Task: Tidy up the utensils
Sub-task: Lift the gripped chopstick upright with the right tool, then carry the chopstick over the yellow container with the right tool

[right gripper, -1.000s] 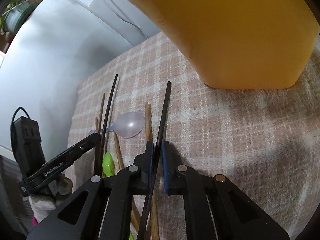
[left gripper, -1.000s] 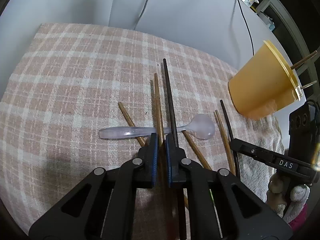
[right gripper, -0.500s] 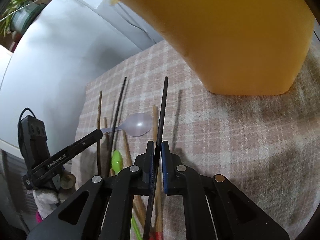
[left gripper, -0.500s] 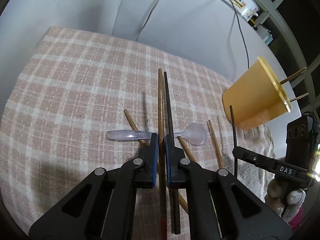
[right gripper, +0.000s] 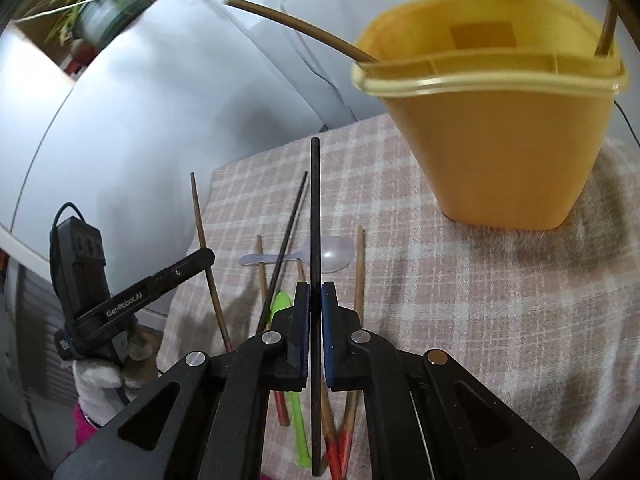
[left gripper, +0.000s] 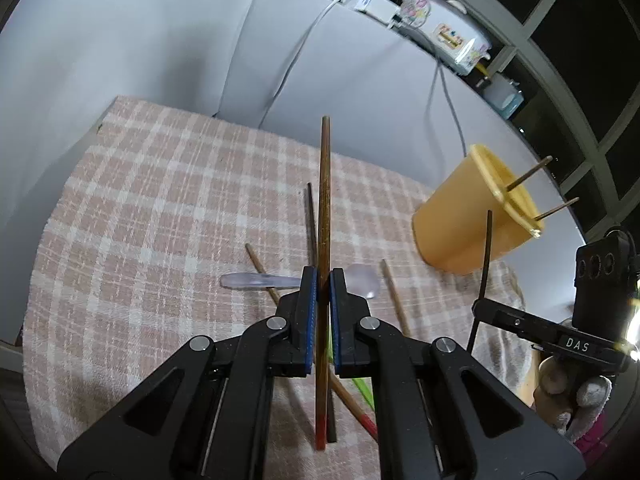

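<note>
Left claw (left gripper: 323,280) grips a brown chopstick (left gripper: 325,200); right claw (right gripper: 315,294) clamps a black chopstick (right gripper: 315,208) (both lifted off the cloth (left gripper: 160,200)) near the yellow cup (right gripper: 500,140).

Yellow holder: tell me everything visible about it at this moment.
The yellow holder is a matte plastic tub that tapers toward its base, with a paler rolled rim and inner dividers. It stands upright on the checked cloth, near its far corner. Two brown chopsticks already lean out of its top. Neither gripper touches it.
</note>
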The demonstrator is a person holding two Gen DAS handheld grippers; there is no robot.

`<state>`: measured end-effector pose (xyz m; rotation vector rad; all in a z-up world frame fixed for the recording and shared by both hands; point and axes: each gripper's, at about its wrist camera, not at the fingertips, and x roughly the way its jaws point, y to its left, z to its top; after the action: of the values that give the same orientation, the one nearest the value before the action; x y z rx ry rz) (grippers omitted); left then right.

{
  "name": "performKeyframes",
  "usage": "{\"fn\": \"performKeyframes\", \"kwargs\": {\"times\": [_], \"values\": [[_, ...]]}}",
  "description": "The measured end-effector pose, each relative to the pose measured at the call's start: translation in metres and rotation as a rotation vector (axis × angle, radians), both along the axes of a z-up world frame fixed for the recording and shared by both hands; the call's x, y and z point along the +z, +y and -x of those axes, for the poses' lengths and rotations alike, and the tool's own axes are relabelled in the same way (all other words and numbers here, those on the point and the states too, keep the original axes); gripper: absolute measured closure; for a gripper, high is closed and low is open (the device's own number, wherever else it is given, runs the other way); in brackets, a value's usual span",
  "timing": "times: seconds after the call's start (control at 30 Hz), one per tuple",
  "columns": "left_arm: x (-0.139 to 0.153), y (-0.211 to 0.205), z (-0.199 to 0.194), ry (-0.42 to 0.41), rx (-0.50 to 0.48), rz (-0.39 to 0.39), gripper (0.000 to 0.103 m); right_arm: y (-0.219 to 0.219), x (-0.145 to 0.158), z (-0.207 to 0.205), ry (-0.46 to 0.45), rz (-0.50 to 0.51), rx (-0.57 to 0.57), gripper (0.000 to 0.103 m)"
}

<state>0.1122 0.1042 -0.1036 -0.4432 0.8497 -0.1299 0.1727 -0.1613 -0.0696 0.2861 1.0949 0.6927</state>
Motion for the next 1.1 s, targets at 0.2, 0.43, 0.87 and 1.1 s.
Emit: {"fn": "performKeyframes", "kwargs": {"times": [0.2,0.43,0.87,1.1], "values": [[0.023,-0.008,0.012,-0.058,-0.015,-0.014,0.099,-0.007,0.018,0.013,-0.055,-0.005,0.028,0.099],[0.049,-0.02,0.02,-0.119,-0.054,-0.002,0.099,-0.018,0.038,0.017,-0.127,-0.012,0.011,0.099],[0.085,-0.05,0.015,-0.21,-0.119,0.023,0.099,-0.068,0.079,0.02,-0.245,-0.043,-0.091,0.099],[0.103,-0.07,0.004,-0.248,-0.157,0.036,0.099,-0.093,0.101,0.021,-0.295,-0.066,-0.135,0.099]]}}
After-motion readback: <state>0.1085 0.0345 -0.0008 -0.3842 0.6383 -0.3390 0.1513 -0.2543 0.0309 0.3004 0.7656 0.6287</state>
